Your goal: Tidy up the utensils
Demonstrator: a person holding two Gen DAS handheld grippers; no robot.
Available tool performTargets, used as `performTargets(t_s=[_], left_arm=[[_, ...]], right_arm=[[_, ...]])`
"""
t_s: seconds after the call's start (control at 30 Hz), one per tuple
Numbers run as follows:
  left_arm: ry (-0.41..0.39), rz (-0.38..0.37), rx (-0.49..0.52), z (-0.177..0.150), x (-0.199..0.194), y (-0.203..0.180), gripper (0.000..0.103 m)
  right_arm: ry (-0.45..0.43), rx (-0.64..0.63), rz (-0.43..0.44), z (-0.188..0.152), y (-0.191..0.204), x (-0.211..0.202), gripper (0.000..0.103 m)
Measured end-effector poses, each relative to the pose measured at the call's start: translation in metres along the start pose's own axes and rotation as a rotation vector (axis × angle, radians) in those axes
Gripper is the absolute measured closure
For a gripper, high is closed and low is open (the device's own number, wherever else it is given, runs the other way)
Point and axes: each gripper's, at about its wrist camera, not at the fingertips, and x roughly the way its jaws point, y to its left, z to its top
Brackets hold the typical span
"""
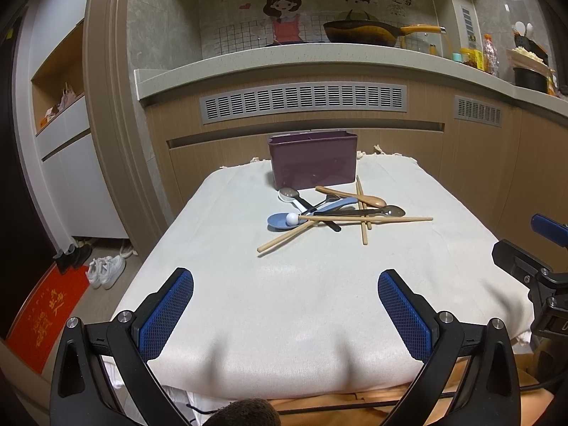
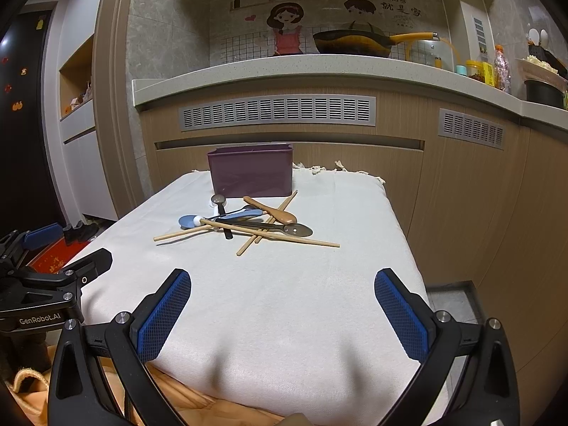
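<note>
Left wrist view, hidden: the purple holder's [image 1: 313, 160] inside could not be seen past its near wall.
Left wrist view, utensils: spoons and chopsticks [image 1: 333, 213] lay heaped just before the holder, well ahead of the left gripper [image 1: 285, 280].
Left gripper: spread wide, holding nothing, over the white cloth [image 1: 284, 301].
Right wrist view, hidden: the holder's [image 2: 251, 171] contents were again out of sight.
Right wrist view, utensils: the pile [image 2: 248, 225] lay ahead and slightly left of the right gripper [image 2: 283, 278].
Right gripper: spread, empty.
</note>
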Motion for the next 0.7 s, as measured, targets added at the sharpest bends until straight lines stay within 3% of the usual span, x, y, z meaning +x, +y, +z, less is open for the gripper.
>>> performTargets(t_s=[0.7], left_arm=[[0.003, -0.001, 0.000, 0.0015, -0.0002, 0.0012, 0.000]], right_arm=[[0.003, 0.004, 0.003, 0.0006, 0.0004, 0.0000, 0.000]])
